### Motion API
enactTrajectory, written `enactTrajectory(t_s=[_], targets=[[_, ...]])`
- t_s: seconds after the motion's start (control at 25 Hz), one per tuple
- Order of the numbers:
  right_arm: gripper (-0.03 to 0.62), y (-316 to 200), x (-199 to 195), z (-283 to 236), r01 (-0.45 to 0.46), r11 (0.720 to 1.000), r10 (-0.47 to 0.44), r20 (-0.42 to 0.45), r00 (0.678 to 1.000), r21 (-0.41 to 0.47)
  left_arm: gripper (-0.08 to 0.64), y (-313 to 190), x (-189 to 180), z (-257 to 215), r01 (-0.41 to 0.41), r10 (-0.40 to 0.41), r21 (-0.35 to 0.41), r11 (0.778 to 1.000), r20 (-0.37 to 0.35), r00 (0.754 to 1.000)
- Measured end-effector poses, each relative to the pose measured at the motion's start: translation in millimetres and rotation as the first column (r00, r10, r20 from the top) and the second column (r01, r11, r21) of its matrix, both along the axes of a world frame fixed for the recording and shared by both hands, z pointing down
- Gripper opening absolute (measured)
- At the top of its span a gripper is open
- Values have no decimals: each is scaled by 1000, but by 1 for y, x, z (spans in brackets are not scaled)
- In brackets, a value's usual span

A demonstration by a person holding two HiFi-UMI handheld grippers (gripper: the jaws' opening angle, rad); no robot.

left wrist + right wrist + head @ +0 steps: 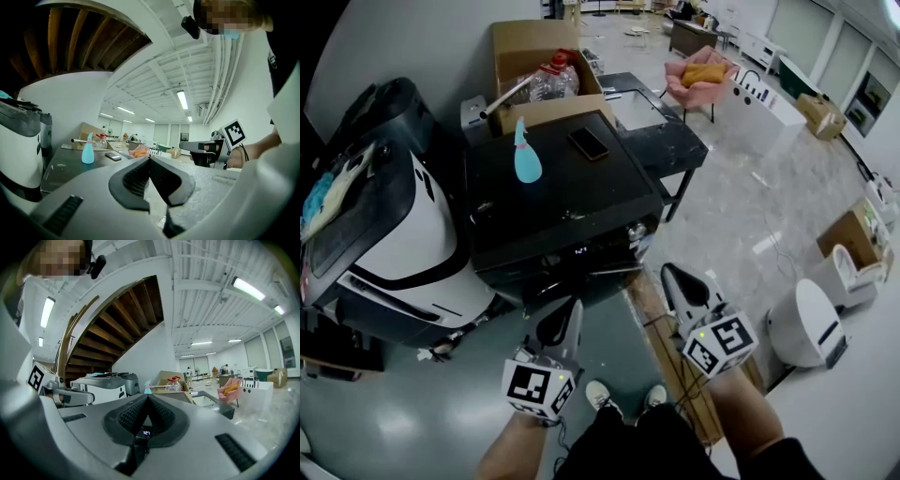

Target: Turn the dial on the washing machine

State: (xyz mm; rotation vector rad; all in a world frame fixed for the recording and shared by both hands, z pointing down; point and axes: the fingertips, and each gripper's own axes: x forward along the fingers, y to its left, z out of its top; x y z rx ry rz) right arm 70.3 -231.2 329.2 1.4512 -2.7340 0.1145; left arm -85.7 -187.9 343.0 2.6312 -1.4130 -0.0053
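The black washing machine (553, 202) stands in front of me, its control strip with a small lit display (581, 250) facing my grippers; I cannot make out the dial. My left gripper (573, 307) is held level below and in front of that strip, jaws shut and empty, its pads meeting in the left gripper view (150, 160). Just off the machine's front right corner, my right gripper (667, 271) is also level, shut and empty (148, 397). The lit display (146, 432) shows just below its closed pads. Neither gripper touches the machine.
A blue spray bottle (526, 155) and a phone (588, 142) lie on the machine's lid. A white-and-black appliance (403, 234) stands close on the left. Behind are a cardboard box (546, 70) and a black table (661, 131). A wooden board (656, 309) lies on the floor.
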Motion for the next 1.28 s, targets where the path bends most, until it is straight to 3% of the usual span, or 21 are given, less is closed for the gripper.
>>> enactTrajectory(t_s=[0.4, 0.88, 1.28], targets=[[-3, 53, 19, -7, 41, 999, -41, -7, 999, 3, 5, 46, 35, -5, 5, -5, -1, 1000, 14, 1000], [-3, 149, 74, -6, 89, 996, -89, 42, 995, -10, 4, 155, 108, 1, 25, -22, -40, 999, 57, 998], [-3, 219, 77, 6, 135, 990, -131, 72, 989, -42, 5, 231, 117, 2, 74, -70, -47, 996, 77, 995]])
